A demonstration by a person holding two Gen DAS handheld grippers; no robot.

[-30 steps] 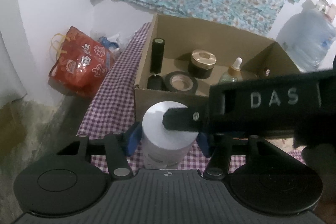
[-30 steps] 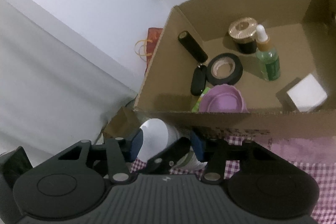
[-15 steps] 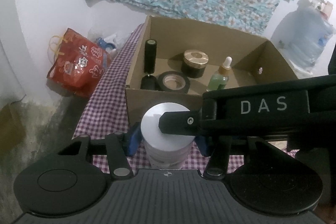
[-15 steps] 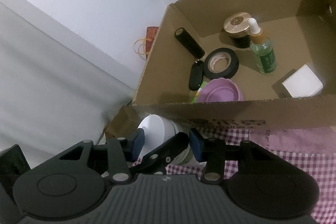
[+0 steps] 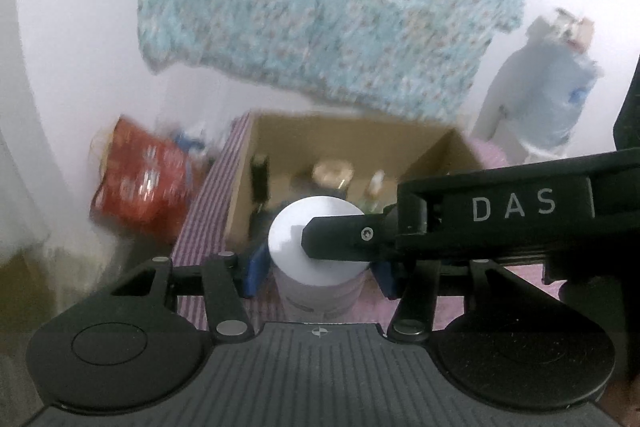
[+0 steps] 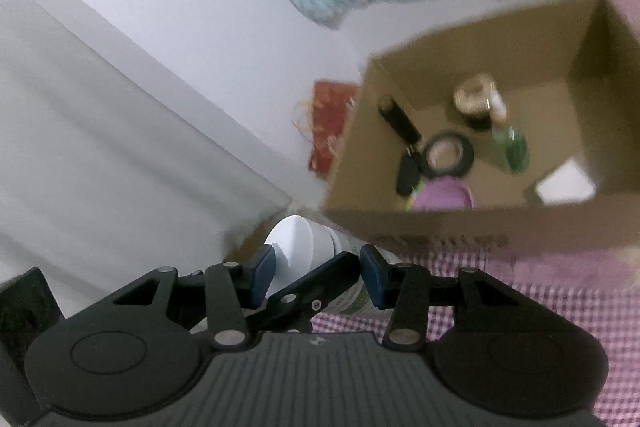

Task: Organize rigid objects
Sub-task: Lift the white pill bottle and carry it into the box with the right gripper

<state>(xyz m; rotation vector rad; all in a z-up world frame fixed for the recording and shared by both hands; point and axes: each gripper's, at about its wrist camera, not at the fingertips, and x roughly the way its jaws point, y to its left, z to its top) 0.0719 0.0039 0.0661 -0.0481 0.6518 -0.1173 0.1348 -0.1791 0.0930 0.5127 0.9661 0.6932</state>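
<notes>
White-lidded canister point(image 5: 318, 247) sits low in the frame's centre, clamped by left gripper point(image 5: 318, 263) and right gripper point(image 6: 316, 273), jaws partly open around it, before the cardboard box point(image 6: 420, 223). Probably rigid and smooth-sided; gripping the body beneath the lid looks safest.

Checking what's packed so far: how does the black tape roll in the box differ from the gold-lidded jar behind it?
The black tape roll lies flat, an open ring; the gold-lidded jar stands upright, closed. The roll sits nearer the box's front wall, the jar farther back. Both are round and dark-sided, inside the cardboard box.
</notes>
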